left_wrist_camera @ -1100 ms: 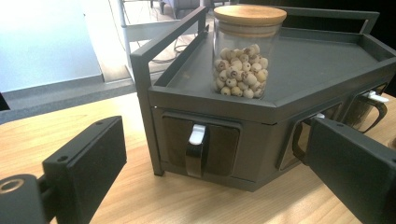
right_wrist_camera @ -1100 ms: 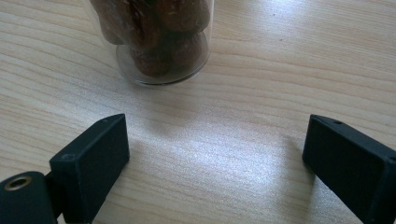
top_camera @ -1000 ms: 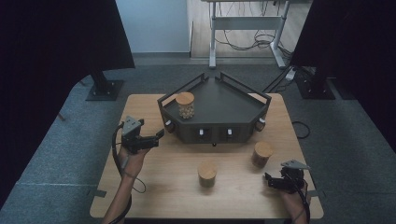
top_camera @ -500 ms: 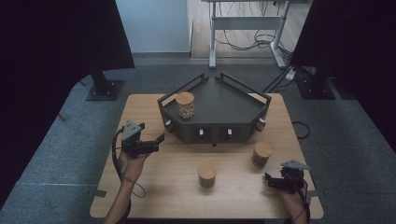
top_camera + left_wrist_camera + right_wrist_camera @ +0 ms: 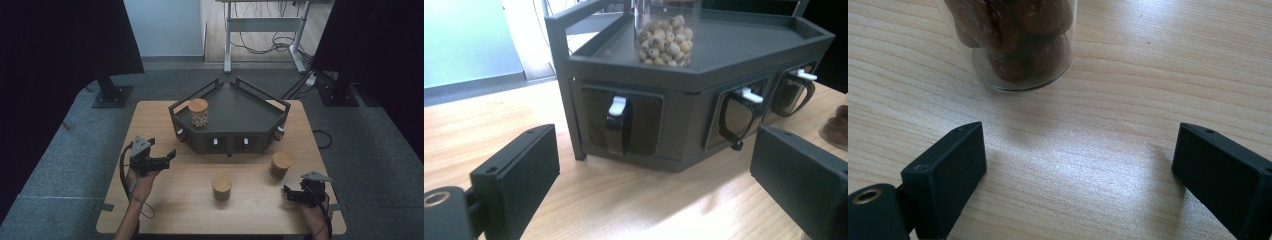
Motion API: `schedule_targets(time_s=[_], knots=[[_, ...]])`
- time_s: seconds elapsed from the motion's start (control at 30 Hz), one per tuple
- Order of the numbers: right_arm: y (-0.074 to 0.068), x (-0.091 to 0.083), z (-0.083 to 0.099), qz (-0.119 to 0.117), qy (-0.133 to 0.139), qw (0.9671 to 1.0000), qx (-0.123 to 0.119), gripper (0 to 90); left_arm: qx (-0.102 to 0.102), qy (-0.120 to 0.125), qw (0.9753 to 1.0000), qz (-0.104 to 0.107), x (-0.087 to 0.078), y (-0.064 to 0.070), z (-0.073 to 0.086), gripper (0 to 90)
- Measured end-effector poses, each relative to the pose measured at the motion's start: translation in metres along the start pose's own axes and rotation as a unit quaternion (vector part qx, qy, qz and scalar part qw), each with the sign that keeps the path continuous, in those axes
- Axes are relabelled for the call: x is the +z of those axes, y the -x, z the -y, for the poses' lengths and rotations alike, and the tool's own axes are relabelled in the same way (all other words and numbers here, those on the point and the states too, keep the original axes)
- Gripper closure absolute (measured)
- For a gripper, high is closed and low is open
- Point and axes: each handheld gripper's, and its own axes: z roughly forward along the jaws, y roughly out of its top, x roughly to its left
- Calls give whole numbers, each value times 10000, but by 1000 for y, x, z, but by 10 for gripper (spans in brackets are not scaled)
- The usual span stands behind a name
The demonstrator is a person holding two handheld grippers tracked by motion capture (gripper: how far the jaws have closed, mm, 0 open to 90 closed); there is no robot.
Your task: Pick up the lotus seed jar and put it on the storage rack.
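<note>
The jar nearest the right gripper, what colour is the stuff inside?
Dark reddish-brown lumps in the jar, best seen in the right gripper view.

tabletop (image 5: 165, 200): pale wood, visible straight grain, smooth, soft satin sheen under the light.
drawer cabinet (image 5: 684, 95): dark grey, matt, looks like painted metal or plastic; cannot tell which.
drawer fronts (image 5: 644, 117): dark, glossy, reflective.
drawer handles (image 5: 616, 106): white plastic tips on glossy black loops.
jars (image 5: 1015, 40): clear, glossy glass or plastic walls.
jar lids (image 5: 198, 105): light wood, matt.
fingers (image 5: 948, 172): black matt plastic, finely textured.
</note>
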Motion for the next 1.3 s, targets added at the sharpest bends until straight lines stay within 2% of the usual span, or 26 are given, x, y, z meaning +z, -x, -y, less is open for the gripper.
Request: schedule_targets(time_s=[1.3], knots=[[0,0,0,12,0,10000,11,65,-107,-54,9999,-55,-15,1,29,54]])
